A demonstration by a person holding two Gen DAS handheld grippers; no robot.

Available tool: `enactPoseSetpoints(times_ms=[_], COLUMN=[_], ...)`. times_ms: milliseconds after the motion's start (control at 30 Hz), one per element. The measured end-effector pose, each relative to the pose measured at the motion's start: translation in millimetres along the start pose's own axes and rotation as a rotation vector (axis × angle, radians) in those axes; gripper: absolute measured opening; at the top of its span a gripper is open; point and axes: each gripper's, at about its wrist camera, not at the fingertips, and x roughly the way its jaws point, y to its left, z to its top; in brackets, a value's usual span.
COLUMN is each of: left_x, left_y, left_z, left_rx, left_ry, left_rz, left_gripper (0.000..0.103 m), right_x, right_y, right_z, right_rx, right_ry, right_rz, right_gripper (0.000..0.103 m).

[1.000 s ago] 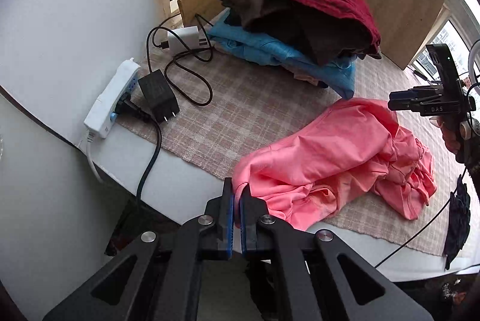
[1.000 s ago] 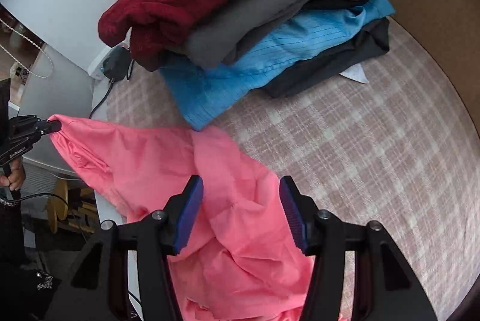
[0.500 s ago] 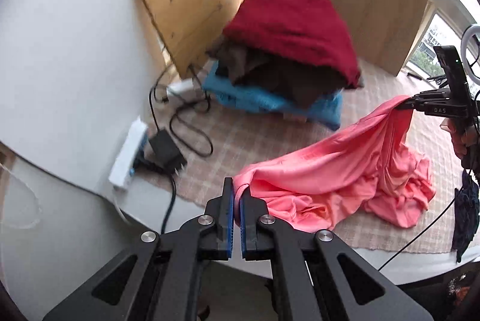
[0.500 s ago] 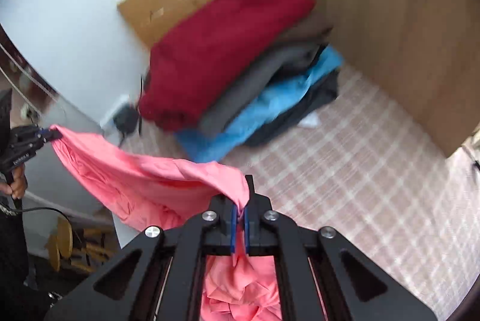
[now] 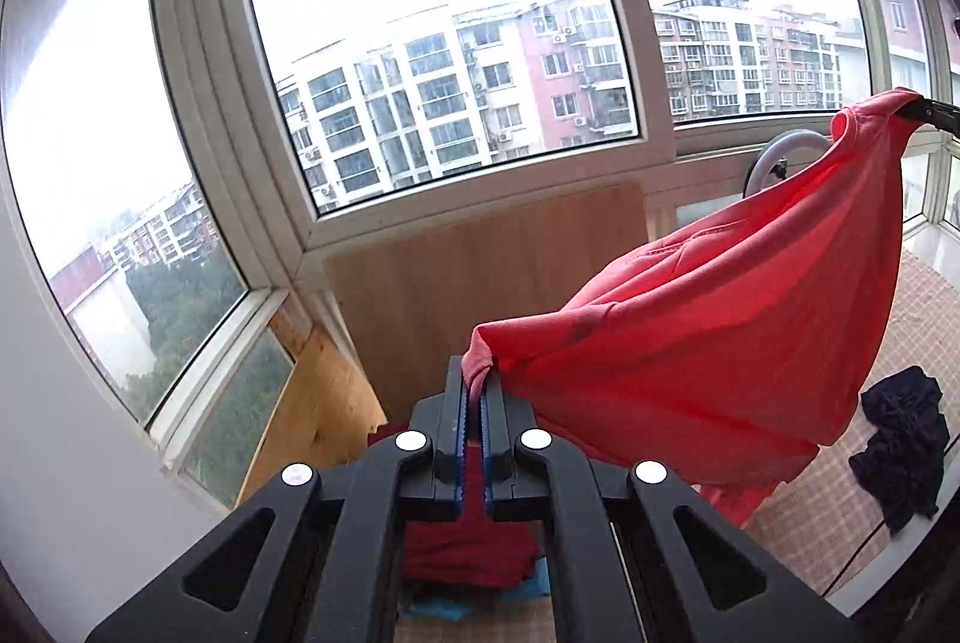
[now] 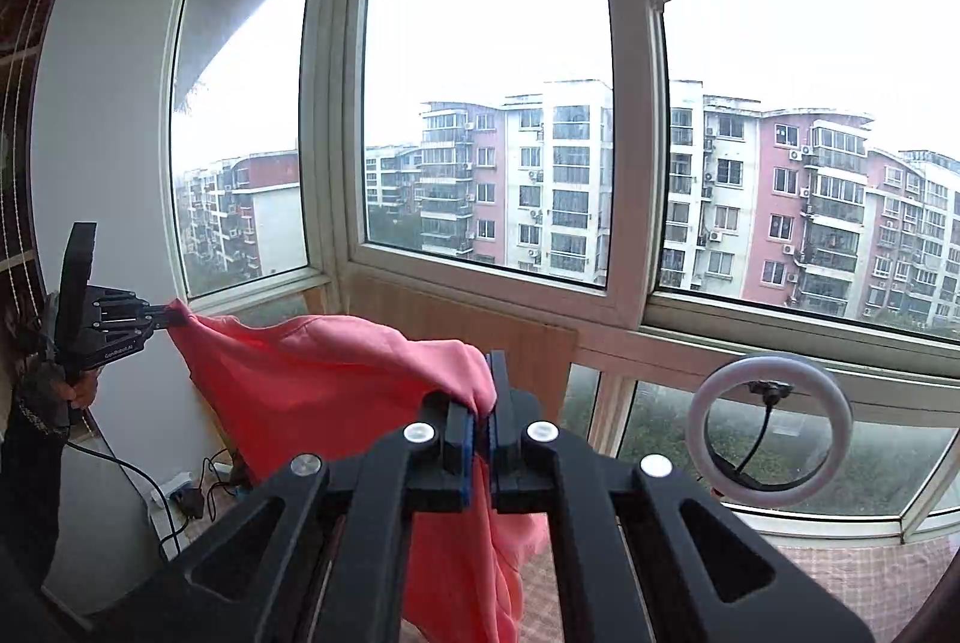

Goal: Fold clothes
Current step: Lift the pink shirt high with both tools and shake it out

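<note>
A pink garment (image 5: 708, 343) hangs in the air, stretched between both grippers. My left gripper (image 5: 474, 391) is shut on one corner of it. At the far right of that view the right gripper (image 5: 927, 111) pinches the other end. In the right wrist view my right gripper (image 6: 480, 403) is shut on the pink garment (image 6: 312, 391), which sags away to the left gripper (image 6: 159, 322) held by a hand at the left edge. The cloth's lower part drapes down below the fingers.
A dark red folded garment (image 5: 462, 547) on a blue one lies below the left gripper. A dark crumpled cloth (image 5: 900, 445) sits on the checked mat (image 5: 828, 511). A ring light (image 6: 768, 421) stands by the window. Power strip and cables (image 6: 186, 499) lie at lower left.
Both grippers rose high, lifting the pink garment off the mat and spreading it between them. The views tilted up from the table to the windows.
</note>
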Motion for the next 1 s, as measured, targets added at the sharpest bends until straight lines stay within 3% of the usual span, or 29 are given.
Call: enactPoseSetpoints(times_ms=[200, 333, 433, 533, 633, 733, 800, 933, 1000], left_x=[-19.7, 25.4, 100.0, 173.6, 210.7, 220.3, 213.2, 183.1, 168.0], left_y=[-35.1, -65.6, -99.8, -143.5, -189.1, -228.6, -257.3, -302.9, -325.2], left_z=[25.4, 7.5, -33.4, -89.0, -149.2, -202.6, -231.8, -258.0, -270.4], left_rx=[0.116, 0.189, 0.211, 0.221, 0.209, 0.205, 0.254, 0.291, 0.307], left_ry=[-0.089, 0.018, 0.193, 0.373, 0.5, 0.613, 0.669, 0.71, 0.728], left_rz=[-0.107, -0.202, -0.275, -0.332, -0.439, -0.551, -0.606, -0.771, -0.855], left_gripper=[0.005, 0.006, 0.006, 0.003, 0.003, 0.004, 0.004, 0.009, 0.033], right_x=[-82.4, -71.8, -31.5, 18.0, 51.1, 49.1, 39.9, 30.6, 31.9], right_y=[-10.2, -40.7, -75.3, -121.9, -167.9, -195.4, -202.2, -211.9, -212.2], right_z=[-14.3, -65.5, -146.3, -261.3, -366.2, -418.9, -429.1, -422.3, -418.9], right_rx=[0.015, 0.114, 0.227, 0.379, 0.538, 0.615, 0.63, 0.63, 0.619], right_ry=[-0.045, 0.049, 0.197, 0.418, 0.615, 0.691, 0.702, 0.696, 0.693], right_rz=[-0.13, -0.205, -0.292, -0.409, -0.508, -0.566, -0.581, -0.587, -0.581], right_gripper=[0.003, 0.003, 0.003, 0.003, 0.003, 0.003, 0.003, 0.003, 0.003])
